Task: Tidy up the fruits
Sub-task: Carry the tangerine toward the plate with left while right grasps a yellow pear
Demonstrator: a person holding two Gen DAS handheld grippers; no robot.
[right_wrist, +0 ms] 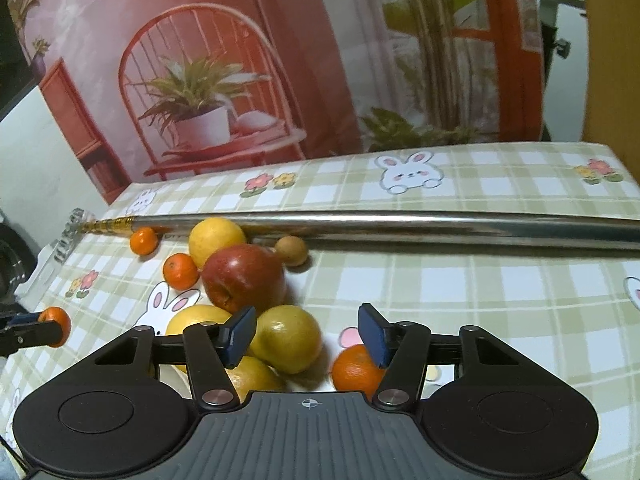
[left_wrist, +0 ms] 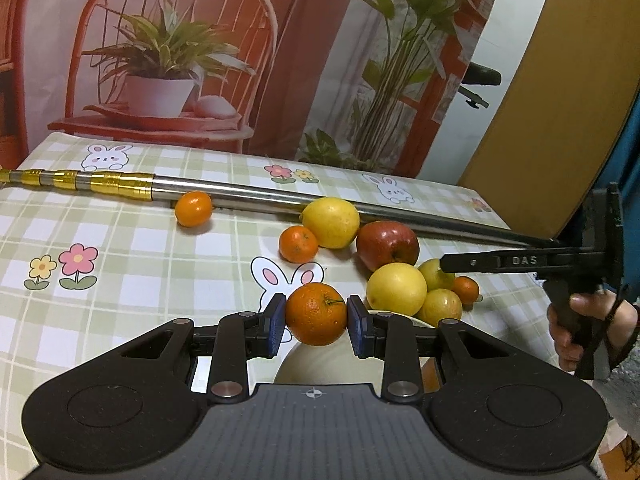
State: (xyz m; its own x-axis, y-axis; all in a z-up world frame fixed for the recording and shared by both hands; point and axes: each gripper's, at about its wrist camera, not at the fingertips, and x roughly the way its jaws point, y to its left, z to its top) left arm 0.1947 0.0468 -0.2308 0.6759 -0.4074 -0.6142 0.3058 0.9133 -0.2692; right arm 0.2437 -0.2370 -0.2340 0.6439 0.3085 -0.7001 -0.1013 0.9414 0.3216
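Observation:
My left gripper (left_wrist: 316,314) is shut on an orange (left_wrist: 316,314) and holds it above a cream bowl (left_wrist: 328,364). It also shows in the right wrist view (right_wrist: 56,326). Fruit lies on the checked tablecloth: a red apple (left_wrist: 387,245), lemons (left_wrist: 331,222) (left_wrist: 396,289), and small tangerines (left_wrist: 298,243) (left_wrist: 193,208). My right gripper (right_wrist: 307,334) is open above a yellow-green lemon (right_wrist: 286,338), with a tangerine (right_wrist: 354,368) under its right finger. It shows at the right of the left wrist view (left_wrist: 520,260).
A long metal pole (left_wrist: 280,198) with gold bands lies across the table behind the fruit. A small brown round fruit (right_wrist: 291,251) sits by the pole. A printed backdrop stands behind the table, and a wooden board (left_wrist: 552,100) leans at the right.

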